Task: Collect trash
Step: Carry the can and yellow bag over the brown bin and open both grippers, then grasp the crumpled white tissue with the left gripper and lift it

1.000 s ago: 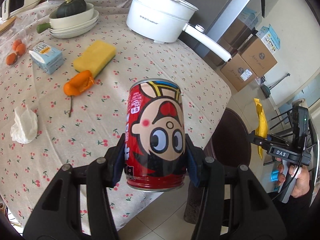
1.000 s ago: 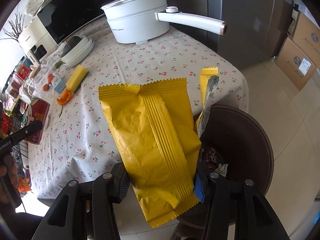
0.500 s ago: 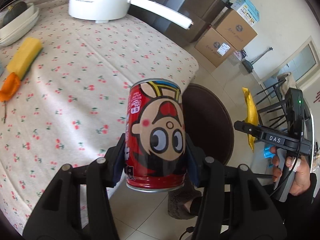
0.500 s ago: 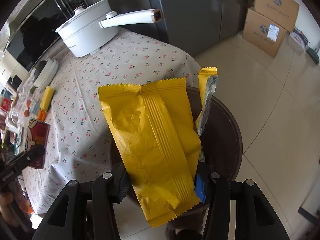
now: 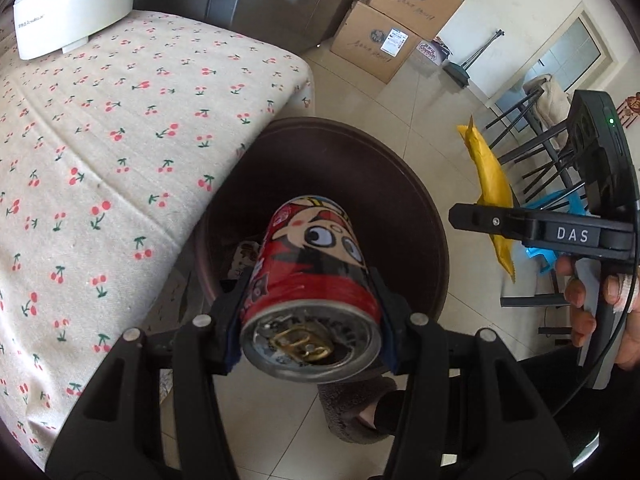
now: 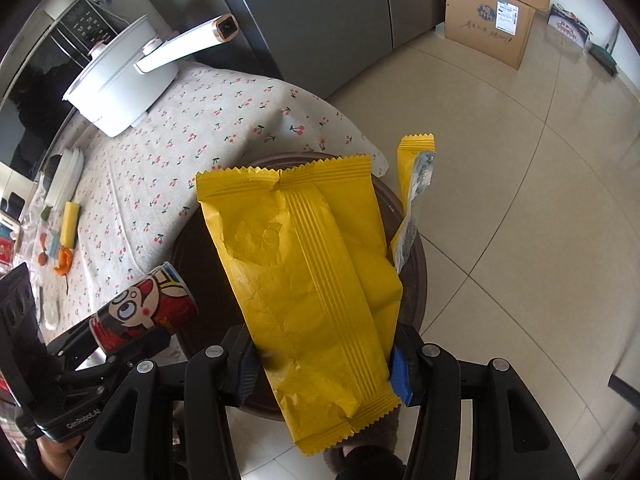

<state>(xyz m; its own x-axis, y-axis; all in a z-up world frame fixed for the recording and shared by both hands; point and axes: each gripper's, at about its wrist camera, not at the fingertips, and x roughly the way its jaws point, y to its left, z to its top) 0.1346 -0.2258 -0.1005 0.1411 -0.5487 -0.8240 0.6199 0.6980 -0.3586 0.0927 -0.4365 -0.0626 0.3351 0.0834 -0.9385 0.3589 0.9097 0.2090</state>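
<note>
Both grippers: black plastic frames w/ triangular cutouts, silver screws, blue pads inside the jaws. Right gripper (image 5: pixel 520 226) marked "DAS" in white, green LED, black cable. Left gripper (image 6: pixel 132 336) marked "GenRobot.AI". Fuzzy grey-brown slipper (image 5: pixel 352 412).

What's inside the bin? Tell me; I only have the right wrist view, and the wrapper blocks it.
Observer: The left wrist view shows some litter at the bottom of the bin.
Operator: Report the can's top.
Observer: The can is opened, and its top faces the camera on the left gripper.
Operator: Check that grip.
Observer: Both pads press on the can's sides, and the can hangs tilted over the bin's mouth.
</note>
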